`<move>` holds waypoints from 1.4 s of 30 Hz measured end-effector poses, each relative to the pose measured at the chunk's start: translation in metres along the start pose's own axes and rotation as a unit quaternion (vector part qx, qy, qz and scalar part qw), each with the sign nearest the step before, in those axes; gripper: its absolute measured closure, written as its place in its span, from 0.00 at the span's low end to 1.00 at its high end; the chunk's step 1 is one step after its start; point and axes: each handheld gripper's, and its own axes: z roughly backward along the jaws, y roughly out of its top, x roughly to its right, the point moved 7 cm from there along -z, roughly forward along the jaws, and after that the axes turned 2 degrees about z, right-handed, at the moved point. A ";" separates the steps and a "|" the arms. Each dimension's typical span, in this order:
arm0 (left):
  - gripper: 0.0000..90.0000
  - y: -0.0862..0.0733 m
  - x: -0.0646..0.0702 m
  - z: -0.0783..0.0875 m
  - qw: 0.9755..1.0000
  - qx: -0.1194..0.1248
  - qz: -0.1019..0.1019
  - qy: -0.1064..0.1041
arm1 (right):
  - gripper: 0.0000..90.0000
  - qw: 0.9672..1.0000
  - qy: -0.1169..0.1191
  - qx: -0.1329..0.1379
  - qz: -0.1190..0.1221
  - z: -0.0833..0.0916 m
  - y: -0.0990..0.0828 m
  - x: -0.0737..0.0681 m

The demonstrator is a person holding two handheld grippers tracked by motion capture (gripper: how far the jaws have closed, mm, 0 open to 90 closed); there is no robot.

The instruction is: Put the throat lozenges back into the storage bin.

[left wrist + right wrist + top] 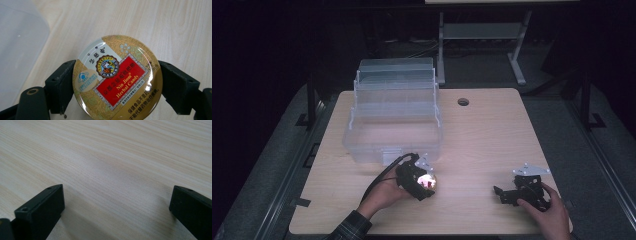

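A round gold candy tin [117, 78] with a red label reading "Nin Jiom Herbal Candy" sits between the two black jaws of my left gripper [117, 86], which press on its left and right sides. From above, the tin [429, 183] shows as a bright disc at the tip of the left gripper [424, 186], just in front of a clear plastic box [393, 117]. My right gripper [501, 195] lies low over the table at the front right, held by a hand. Its jaws stand wide apart over bare wood [117, 202], holding nothing.
The clear plastic box has its tiered lid raised at the back. Its near corner [20, 45] lies left of the tin. A round cable hole [463, 102] is in the wooden table [492, 145] at the back. A metal stand [482, 35] is behind the table.
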 end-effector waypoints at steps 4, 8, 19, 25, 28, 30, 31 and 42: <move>0.22 0.002 -0.003 0.004 1.000 0.003 -0.001 0.003 | 0.00 1.000 0.000 0.000 0.000 0.000 0.000 0.000; 0.22 0.004 -0.005 0.008 1.000 0.010 0.005 0.006 | 0.00 1.000 0.000 0.000 0.000 0.000 0.000 0.000; 0.22 0.009 -0.010 0.015 1.000 0.011 0.004 0.008 | 0.00 1.000 0.000 0.000 0.000 0.000 0.000 0.000; 0.22 0.010 -0.011 0.018 1.000 0.011 0.007 0.008 | 0.00 1.000 0.000 0.000 0.000 0.000 0.000 0.000; 0.22 0.011 -0.011 0.018 1.000 0.014 0.009 0.005 | 0.00 1.000 0.000 0.000 0.000 0.000 0.000 0.000; 0.22 0.013 -0.011 0.019 1.000 0.015 0.010 0.004 | 0.00 1.000 0.000 0.000 0.000 0.000 0.000 0.000; 0.22 0.013 -0.011 0.019 1.000 0.015 0.010 0.004 | 0.00 1.000 0.000 0.000 0.000 0.000 0.000 0.000; 0.22 0.017 -0.015 0.028 1.000 0.015 0.009 0.010 | 0.00 1.000 0.000 0.000 -0.001 0.000 0.000 0.000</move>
